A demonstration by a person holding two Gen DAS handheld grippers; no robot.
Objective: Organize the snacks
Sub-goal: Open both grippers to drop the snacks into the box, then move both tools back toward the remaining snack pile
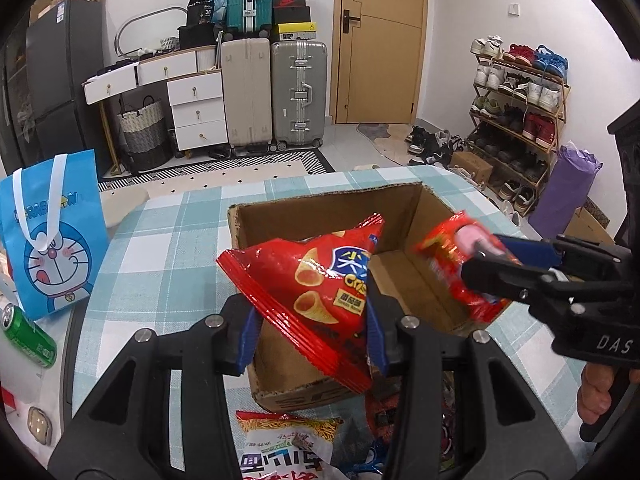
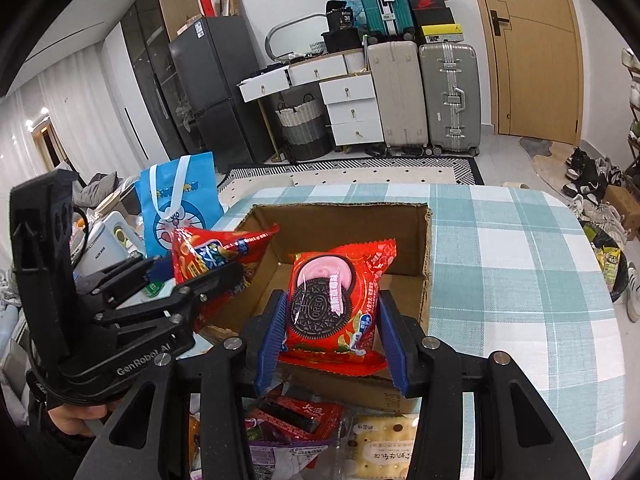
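This is a home: a wooden shoe rack (image 1: 520,96) full of shoes, big grey hard suitcases (image 1: 298,92), a white drawer chest (image 1: 196,110) and a tan wooden door (image 1: 380,40).

Blue cartoon gift bag (image 1: 54,232) upright; green can (image 1: 28,336) lying beside it.

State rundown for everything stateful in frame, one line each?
left gripper: shut on the crisps bag, held over the box
right gripper: shut on the Oreo pack, held over the box
cardboard box: open top, nothing visible on its floor
green can: lying on its side
blue gift bag: standing upright
white drawers: top ones pulled out
door: closed
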